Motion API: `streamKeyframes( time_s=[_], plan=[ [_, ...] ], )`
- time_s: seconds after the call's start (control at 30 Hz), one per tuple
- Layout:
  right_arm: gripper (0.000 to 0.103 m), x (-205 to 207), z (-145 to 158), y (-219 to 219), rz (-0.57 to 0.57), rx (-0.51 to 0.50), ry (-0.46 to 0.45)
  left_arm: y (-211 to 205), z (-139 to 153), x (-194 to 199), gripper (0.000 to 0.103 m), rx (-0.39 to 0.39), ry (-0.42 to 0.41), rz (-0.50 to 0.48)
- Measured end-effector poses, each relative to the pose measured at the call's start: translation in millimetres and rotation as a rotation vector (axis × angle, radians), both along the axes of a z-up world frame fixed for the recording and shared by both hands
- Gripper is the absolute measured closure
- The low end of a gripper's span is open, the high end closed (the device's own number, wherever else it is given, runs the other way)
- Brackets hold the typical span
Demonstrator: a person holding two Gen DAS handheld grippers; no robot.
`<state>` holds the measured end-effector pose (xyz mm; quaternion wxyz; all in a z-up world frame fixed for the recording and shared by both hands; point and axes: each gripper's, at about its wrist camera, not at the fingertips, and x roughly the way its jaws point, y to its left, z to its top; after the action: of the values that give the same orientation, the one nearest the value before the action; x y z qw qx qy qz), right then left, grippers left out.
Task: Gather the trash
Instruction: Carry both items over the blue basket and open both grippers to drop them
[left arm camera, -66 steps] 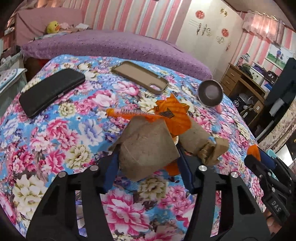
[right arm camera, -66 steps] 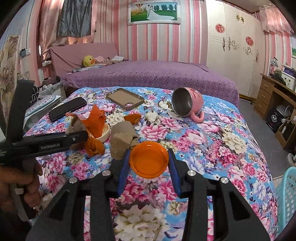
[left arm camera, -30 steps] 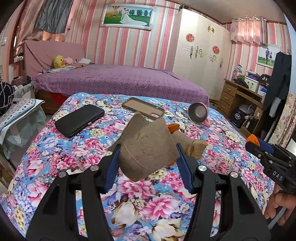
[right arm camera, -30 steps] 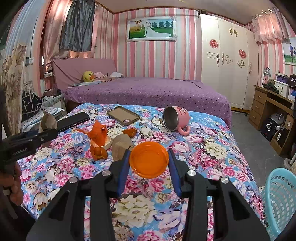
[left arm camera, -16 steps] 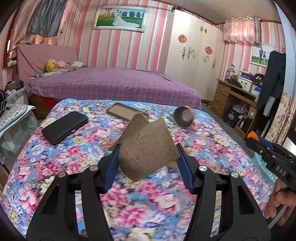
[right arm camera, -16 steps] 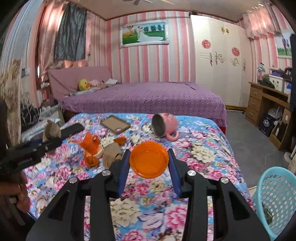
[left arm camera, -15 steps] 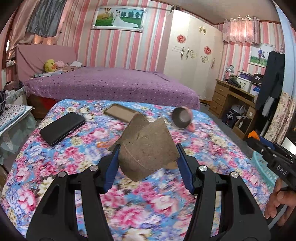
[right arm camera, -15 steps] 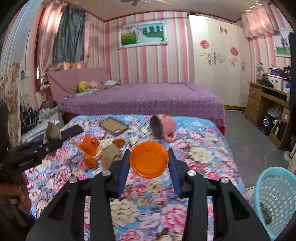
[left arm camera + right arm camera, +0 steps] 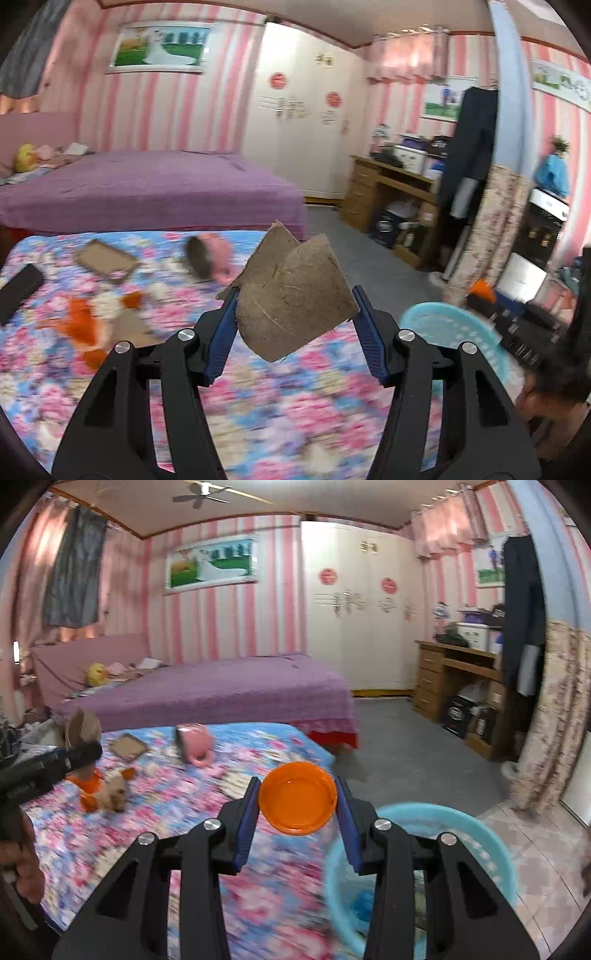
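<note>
Both wrist views face floral bed [image 9: 258,406], basket [image 9: 491,834].

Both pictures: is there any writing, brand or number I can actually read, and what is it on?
None can be read for certain.
Left gripper, side seen in the right view: white lettering, too blurred to read.
Wardrobe: round red stickers and door decorations, too small to read.
Black box under the desk: white label, too blurred.
Orange lid and cardboard piece: no print visible.
</note>
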<state>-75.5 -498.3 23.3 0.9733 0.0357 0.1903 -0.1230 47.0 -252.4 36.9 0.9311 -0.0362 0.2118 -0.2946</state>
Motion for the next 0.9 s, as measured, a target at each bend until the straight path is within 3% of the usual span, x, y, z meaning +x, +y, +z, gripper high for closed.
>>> streamKeyframes(
  time_s=[0.17, 0.33, 0.47, 0.67, 0.9],
  plan=[
    [0.063, -26.8, -10.4, -42.8, -0.11, -0.01, 0.028, -67.2, -4.4, -17.4, 0.045, -0.016, 0.014, -0.105],
    [0.063, -49.3, -27.7, -79.0, -0.198, 0.028, 0.067, -128.7, -30.8, -32.6, 0.045, -0.012, 0.072, -0.211],
    [0.063, -61.7, -35.3, -96.3, -0.243, 0.007, 0.097, -165.8, -56.4, -45.0, 0.044, 0.03, 0.064, -0.32],
    [0.063, -72.9, -41.6, -125.7, -0.303, 0.022, 0.116, -171.4, -72.2, -34.7, 0.043, 0.037, 0.068, -0.339],
    [0.063, -64.0, -47.5, -122.8, -0.283, 0.026, 0.114, -177.8, -78.3, -24.4, 0.043, 0.035, 0.096, -0.347]
  ],
)
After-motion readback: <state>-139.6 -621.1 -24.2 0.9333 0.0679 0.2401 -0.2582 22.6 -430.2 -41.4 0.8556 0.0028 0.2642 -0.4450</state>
